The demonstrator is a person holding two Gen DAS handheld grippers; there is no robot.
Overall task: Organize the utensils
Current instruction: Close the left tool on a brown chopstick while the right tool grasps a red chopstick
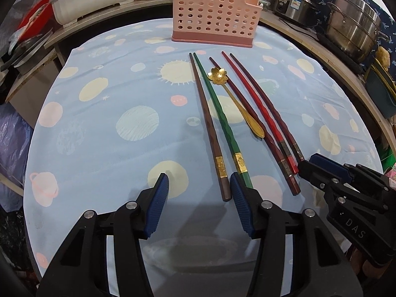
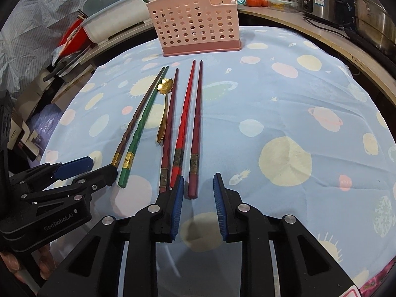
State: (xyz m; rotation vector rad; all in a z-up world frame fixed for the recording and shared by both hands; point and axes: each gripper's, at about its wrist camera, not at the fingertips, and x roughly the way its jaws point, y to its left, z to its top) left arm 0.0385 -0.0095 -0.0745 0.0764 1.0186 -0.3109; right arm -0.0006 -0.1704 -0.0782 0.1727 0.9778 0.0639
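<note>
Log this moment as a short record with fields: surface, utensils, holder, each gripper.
surface: blue patterned tablecloth
utensils: five chopsticks and a gold spoon lying side by side
holder: pink basket upright beyond the tips, some chopsticks already inside
left gripper: open, the brown chopstick's end between its fingers
right gripper: open, the rightmost chopstick's end between its fingers, unpinched
</note>
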